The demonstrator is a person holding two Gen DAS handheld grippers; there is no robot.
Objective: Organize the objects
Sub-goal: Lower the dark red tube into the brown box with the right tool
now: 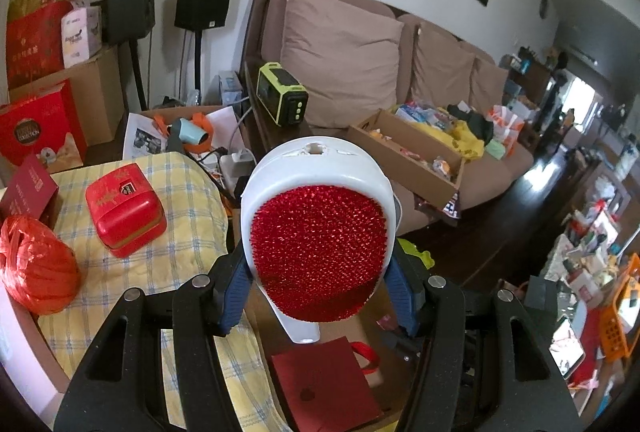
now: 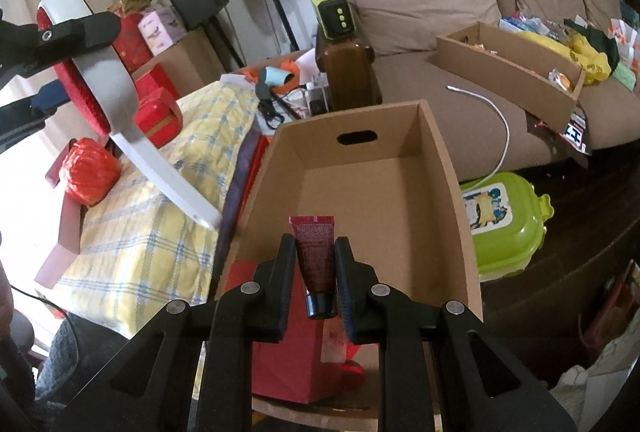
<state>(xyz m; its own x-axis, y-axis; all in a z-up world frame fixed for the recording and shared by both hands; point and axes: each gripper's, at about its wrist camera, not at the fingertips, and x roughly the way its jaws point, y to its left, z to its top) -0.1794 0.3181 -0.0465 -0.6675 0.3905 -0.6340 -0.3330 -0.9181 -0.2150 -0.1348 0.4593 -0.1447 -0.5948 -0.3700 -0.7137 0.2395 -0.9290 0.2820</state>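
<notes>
Your right tongs [image 2: 314, 274] sit narrow, clamped on a dark red tube [image 2: 316, 260] with its black cap toward you and its crimped end pointing out over the open cardboard box [image 2: 440, 168]. That box holds only a red bag [image 2: 296, 356] lying at its near end; the rest of its floor is bare, and a hand slot is cut in the far wall. Your left tongs [image 1: 316, 260] grip a white brush with a red bristle pad [image 1: 316, 244] at about half width, blue pads pressing its sides.

On the sofa, a long shallow cardboard tray [image 2: 508, 76] carries small packets and snacks. A green lidded tub [image 2: 508, 228] stands on the floor just beside the open box; only your right view shows it, along with the brush's long white handle seen side-on. Your left view alone shows the bristle face head-on and the red tin [image 1: 126, 208] on the yellow checked cloth [image 1: 176, 252].
</notes>
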